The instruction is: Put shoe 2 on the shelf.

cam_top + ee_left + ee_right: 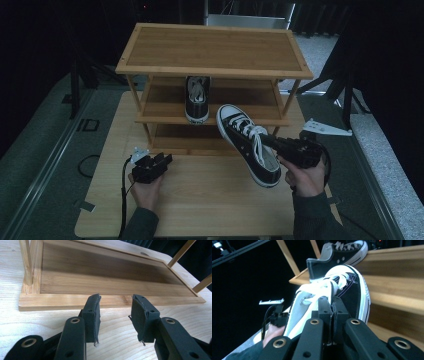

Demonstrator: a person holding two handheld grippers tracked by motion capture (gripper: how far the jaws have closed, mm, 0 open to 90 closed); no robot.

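Observation:
A black sneaker [248,145] with white laces and a white toe cap hangs above the table in front of the bamboo shoe rack [215,50]. My right gripper [274,141] is shut on the sneaker's side wall [348,293] by the laces, its toe pointing toward the rack. The matching sneaker [197,100] stands on the rack's middle shelf, also seen as the far sneaker [337,253] in the right gripper view. My left gripper [159,161] rests open on the table at the left, nothing between its pads [91,315], facing the rack's bottom shelf [105,285].
The rack stands at the back of the light wooden table [200,200]. Its top shelf is bare. Cables trail from both grippers; dark floor and stands surround the table.

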